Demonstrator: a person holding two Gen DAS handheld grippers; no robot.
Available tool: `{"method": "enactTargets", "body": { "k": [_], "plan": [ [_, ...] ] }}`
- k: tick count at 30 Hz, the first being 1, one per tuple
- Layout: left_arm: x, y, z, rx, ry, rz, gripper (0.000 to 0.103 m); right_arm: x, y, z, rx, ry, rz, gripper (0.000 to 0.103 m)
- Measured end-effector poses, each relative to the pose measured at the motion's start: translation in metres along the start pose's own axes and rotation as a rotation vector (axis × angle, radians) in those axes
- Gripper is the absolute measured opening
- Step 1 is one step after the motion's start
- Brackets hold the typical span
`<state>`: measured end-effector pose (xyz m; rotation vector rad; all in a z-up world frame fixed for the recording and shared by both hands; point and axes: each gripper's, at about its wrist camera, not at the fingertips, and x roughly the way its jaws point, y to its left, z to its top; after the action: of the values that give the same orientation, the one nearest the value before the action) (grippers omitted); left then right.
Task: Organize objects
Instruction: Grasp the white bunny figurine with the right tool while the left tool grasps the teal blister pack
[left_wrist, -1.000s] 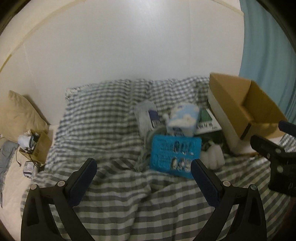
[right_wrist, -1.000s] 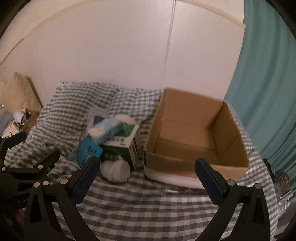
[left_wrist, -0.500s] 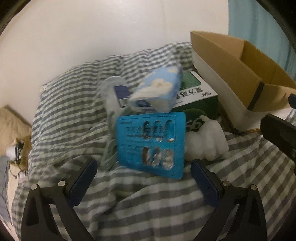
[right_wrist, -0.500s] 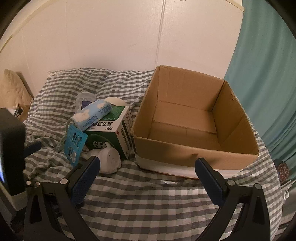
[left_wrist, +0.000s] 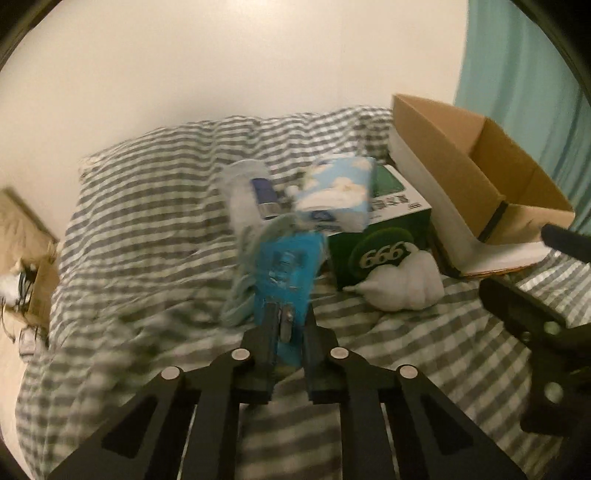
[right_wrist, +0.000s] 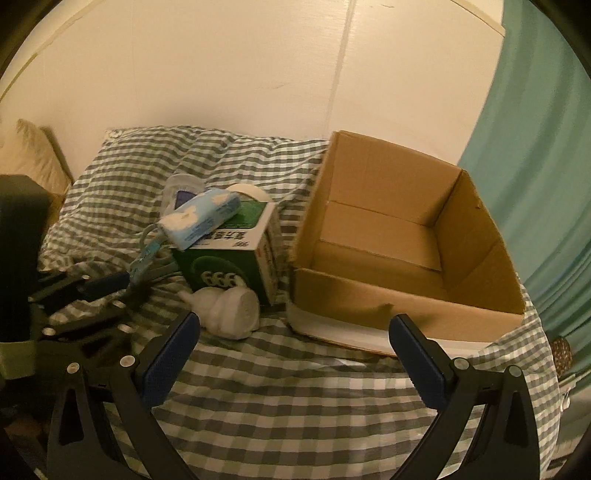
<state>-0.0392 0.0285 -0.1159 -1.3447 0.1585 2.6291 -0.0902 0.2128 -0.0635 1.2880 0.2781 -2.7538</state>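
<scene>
My left gripper has its jaws closing tight on the lower edge of a blue blister pack, which stands edge-up between the pads; the right wrist view shows the same blue blister pack. Just behind it lie a cloud-print tissue pack on top of a green box, a clear bottle and a white soft bundle. An empty cardboard box sits to their right. My right gripper hovers open over the bedspread in front of the cardboard box, holding nothing.
Everything rests on a grey checked bedspread against a white wall. A tan pillow lies at far left, with a small cluttered carton beside the bed. A teal curtain hangs at right.
My left gripper moved in toward the pile and went from wide open to shut on the blue blister pack, which now stands edge-on. The right gripper stayed open, barely shifting.
</scene>
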Motion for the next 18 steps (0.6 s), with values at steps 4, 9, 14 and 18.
{"method": "enactTargets", "body": {
  "k": [4, 9, 14, 18],
  "plan": [
    [-0.014, 0.020, -0.010, -0.079, -0.007, -0.021, 0.008, 0.003, 0.014, 0.000, -0.037, 0.018, 0.039, 0.103],
    [-0.020, 0.037, -0.009, -0.116, -0.025, -0.024, 0.008, 0.023, 0.036, 0.001, -0.090, 0.068, 0.074, 0.103],
    [-0.022, 0.049, -0.005, -0.141, -0.033, -0.042, 0.008, 0.060, 0.055, 0.006, -0.088, 0.161, 0.083, 0.103],
    [-0.017, 0.051, -0.006, -0.141, -0.014, -0.045, 0.008, 0.084, 0.062, 0.010, -0.065, 0.210, 0.064, 0.103]
  ]
}}
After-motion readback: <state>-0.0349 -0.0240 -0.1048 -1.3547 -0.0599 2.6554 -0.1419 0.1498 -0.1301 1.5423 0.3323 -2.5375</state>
